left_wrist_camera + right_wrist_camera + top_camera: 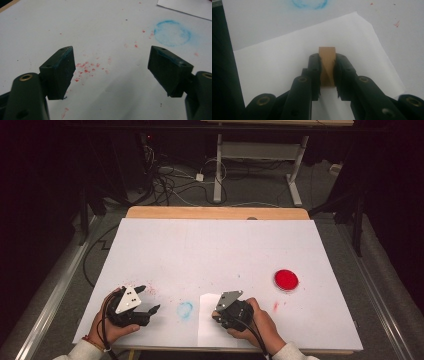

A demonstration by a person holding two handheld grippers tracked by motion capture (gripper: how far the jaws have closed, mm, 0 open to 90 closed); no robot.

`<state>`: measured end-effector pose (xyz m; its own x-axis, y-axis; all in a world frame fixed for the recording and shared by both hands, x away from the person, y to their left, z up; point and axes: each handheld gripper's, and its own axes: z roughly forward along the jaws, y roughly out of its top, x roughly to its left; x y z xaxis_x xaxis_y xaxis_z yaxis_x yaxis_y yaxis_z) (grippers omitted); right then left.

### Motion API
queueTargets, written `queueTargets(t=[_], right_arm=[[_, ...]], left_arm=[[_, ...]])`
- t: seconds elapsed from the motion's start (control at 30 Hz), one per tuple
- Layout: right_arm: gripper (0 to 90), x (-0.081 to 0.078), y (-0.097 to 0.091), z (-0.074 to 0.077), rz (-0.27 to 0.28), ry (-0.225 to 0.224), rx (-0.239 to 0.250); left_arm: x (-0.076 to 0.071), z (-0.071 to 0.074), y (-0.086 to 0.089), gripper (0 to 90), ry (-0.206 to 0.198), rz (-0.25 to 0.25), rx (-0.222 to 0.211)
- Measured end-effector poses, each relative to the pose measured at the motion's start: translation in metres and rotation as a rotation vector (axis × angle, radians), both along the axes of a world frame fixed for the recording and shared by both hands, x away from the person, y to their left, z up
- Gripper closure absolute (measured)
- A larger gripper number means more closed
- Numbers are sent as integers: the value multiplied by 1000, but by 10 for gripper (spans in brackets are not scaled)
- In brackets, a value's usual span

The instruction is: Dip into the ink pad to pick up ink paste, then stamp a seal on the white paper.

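Small tan wooden block [327, 65] sits clamped between the fingers [315, 72] of my right gripper [231, 311], held just above a white sheet of paper [287, 62] that lies near the front edge of the white surface [215, 250]. My left gripper [131, 306] rests to the left with its fingers [58, 72] spread wide and nothing between them, over red crumbs [86, 68], near a smudged blue ring [172, 33]. A round red disc [286, 279] lies well apart on the right.
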<state>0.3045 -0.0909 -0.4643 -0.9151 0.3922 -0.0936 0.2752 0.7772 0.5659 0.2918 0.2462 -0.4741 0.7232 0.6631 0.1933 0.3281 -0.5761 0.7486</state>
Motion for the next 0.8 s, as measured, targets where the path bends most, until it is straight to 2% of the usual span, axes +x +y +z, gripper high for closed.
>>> queueTargets(t=[0.2,0.27,0.33,0.47,0.57,0.8], right_arm=[[760,1,-1,0,-14,12,12],[761,0,-2,1,2,-1,10],[761,1,-5,8,-10,-10,44],[761,1,-16,31,-38,-54,115],[762,-2,-19,39,-39,-80,117],[761,-6,-22,50,-34,-99,147]], left_arm=[[4,-1,0,212,7,-5,-5],[5,-2,0,212,9,-9,-5],[5,-2,1,213,10,-8,-7],[5,-3,1,212,15,-7,-8],[5,-3,0,212,13,-9,-5],[5,-3,0,213,18,-2,-5]])
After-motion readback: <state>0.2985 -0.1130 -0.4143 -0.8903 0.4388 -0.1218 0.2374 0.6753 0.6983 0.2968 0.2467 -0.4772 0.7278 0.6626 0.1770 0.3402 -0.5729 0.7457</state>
